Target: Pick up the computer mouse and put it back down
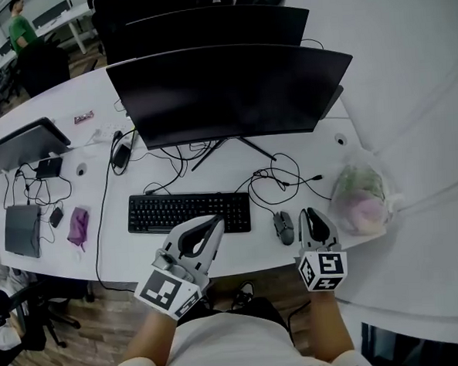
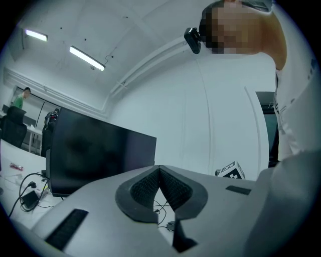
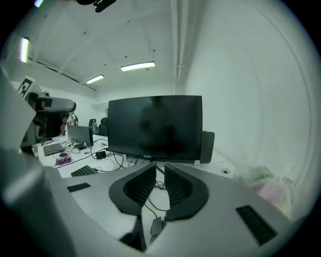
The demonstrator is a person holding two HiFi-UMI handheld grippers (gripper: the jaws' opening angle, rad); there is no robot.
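- Head view: the mouse (image 1: 283, 227) is lying on the surface (image 1: 241, 255), just right of the keyboard (image 1: 188, 212) and just left of the right gripper (image 1: 312, 212), and is being touched by neither gripper.
- The right gripper is being held above the surface's near edge with its jaws nearly together. The left gripper (image 1: 214, 222) is being held over the keyboard's near edge.
- Since the mouse is not being gripped, either the lift is yet to be made or the mouse is already set down. Which of the two cannot be told.
- Room is being narrowed on the right by a bag (image 1: 360, 197) and behind by cables (image 1: 279, 175). The near edge is lying close under both grippers.
- Left gripper view: the left gripper (image 2: 159, 168) is being kept closed, tips touching, with nothing between them. It is being pointed level toward the monitor (image 2: 100, 155), and no mouse is being shown.
- Right gripper view: the right gripper (image 3: 159, 168) is being held with only a narrow gap between its jaws, and nothing is being gripped. The monitor (image 3: 155, 125) is standing ahead, the keyboard (image 3: 84, 170) at the left and the bag (image 3: 261, 180) at the right. The mouse is hidden below the jaws.
- By judgement, open room is being offered above the surface, with care needed near the edge.
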